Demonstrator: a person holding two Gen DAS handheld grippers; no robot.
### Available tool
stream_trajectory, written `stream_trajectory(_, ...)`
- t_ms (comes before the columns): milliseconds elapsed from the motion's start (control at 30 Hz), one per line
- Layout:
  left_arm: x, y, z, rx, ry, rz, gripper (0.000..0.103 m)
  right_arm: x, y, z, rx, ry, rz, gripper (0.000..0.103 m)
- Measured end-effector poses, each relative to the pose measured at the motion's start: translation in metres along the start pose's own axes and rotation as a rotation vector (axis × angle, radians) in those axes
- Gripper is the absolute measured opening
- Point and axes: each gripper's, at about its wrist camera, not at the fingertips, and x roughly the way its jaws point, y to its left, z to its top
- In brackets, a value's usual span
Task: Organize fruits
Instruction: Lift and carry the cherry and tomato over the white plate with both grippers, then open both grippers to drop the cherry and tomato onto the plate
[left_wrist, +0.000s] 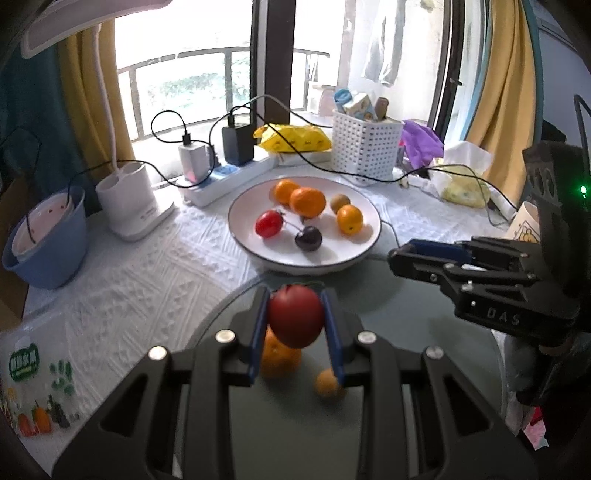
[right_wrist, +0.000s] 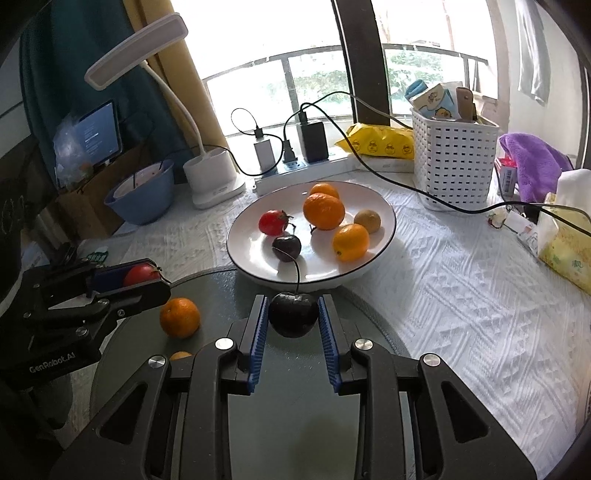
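A: Holding two fruits right now. Your left tool (left_wrist: 295, 321) is clenched on a red tomato (left_wrist: 295, 317); your right tool (right_wrist: 293, 314) is clenched on a dark cherry (right_wrist: 293, 314), stem up. Both hang over the grey mat (right_wrist: 369, 317), short of the white plate (right_wrist: 243, 240).

B: Progress?

A: Judging by the layout, you're past halfway. Plate count is six: three oranges, a cluster of two at the back (right_wrist: 324, 210) and one in front (right_wrist: 351, 242), one small brownish-yellow fruit (right_wrist: 367, 220), one red tomato (right_wrist: 273, 222), one dark cherry (right_wrist: 286, 248).

B: Left off the plate?

A: Two in your tools, plus two on the mat: one orange (right_wrist: 180, 317) beside the left tool, and a smaller orange-coloured fruit (left_wrist: 327, 384) nearer you, blurred in the left wrist view and mostly hidden by the right tool in the other. Can't tell what it is. So four to go, ten in total.

B: Anything in the way?

A: Black cable (right_wrist: 406, 188) runs across the counter (right_wrist: 480, 295) behind the plate, clear of your path. White basket (right_wrist: 454, 162), blue bowl (right_wrist: 144, 199) and lamp base (right_wrist: 214, 177) sit well back.

B: Plate room?

A: Near rim is bare. My read: both held fruits fit there without stacking. The round ones may roll toward the centre.
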Motion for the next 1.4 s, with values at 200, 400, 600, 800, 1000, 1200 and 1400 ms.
stream_trajectory(200,0.012,0.000,0.010,0.011,0.001,0.000,0.030,0.004,-0.007,0.006,0.011,-0.010,0.002,0.030)
stream_trajectory(400,0.024,0.002,0.019,0.010,0.004,-0.007,0.030,0.010,-0.014,0.012,0.021,-0.010,0.000,0.030)
stream_trajectory(600,0.037,0.005,0.026,0.002,0.010,-0.019,0.030,0.016,-0.015,0.019,0.019,-0.017,0.012,0.030)
stream_trajectory(800,0.047,0.007,0.032,0.003,0.015,-0.031,0.030,0.024,-0.014,0.024,0.012,-0.013,0.020,0.030)
stream_trajectory(1000,0.058,0.010,0.037,0.000,0.021,-0.040,0.030,0.032,-0.014,0.028,0.012,-0.005,0.019,0.030)
stream_trajectory(1200,0.064,0.009,0.039,0.008,0.031,-0.038,0.030,0.037,-0.015,0.031,0.017,0.002,0.011,0.030)
stream_trajectory(1400,0.065,0.010,0.040,0.005,0.034,-0.039,0.031,0.040,-0.015,0.031,0.016,0.011,-0.006,0.036)
